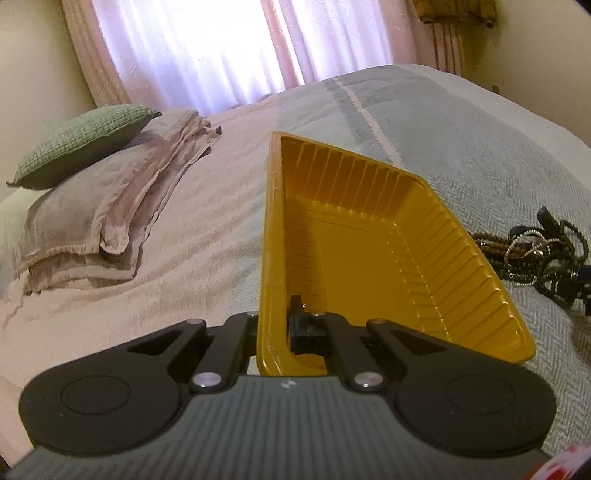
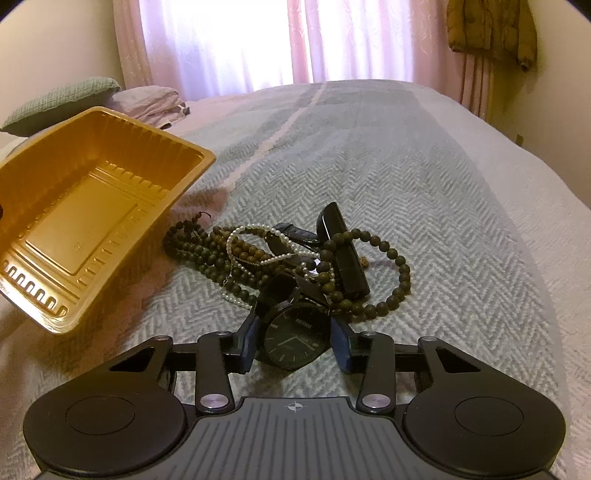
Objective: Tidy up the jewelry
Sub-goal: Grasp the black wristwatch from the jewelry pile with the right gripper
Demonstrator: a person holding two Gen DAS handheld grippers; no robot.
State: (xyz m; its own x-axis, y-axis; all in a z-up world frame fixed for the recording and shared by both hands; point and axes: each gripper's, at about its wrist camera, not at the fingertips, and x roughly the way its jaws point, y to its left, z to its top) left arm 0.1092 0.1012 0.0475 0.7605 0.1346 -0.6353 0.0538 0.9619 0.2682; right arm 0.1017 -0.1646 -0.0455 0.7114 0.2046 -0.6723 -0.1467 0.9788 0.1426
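Note:
My left gripper (image 1: 275, 325) is shut on the near wall of an empty yellow plastic tray (image 1: 369, 258), one finger inside and one outside. In the right wrist view the tray (image 2: 85, 206) hangs tilted at the left, just beside the jewelry pile (image 2: 295, 266). That pile holds dark bead bracelets (image 2: 388, 295), a pearl strand (image 2: 251, 236), a black oblong piece (image 2: 343, 251) and a black watch (image 2: 295, 336). The right gripper (image 2: 295, 341) sits at the pile's near edge, its blue pads against both sides of the watch's case. The same pile (image 1: 535, 254) shows at the right of the left wrist view.
Everything lies on a bed with a grey herringbone blanket (image 2: 443, 221). Pillows and folded linen (image 1: 92, 206) are stacked at the far left. Pink curtains (image 2: 229, 44) hang over the window behind the bed, and a yellow garment (image 2: 491, 29) hangs at the top right.

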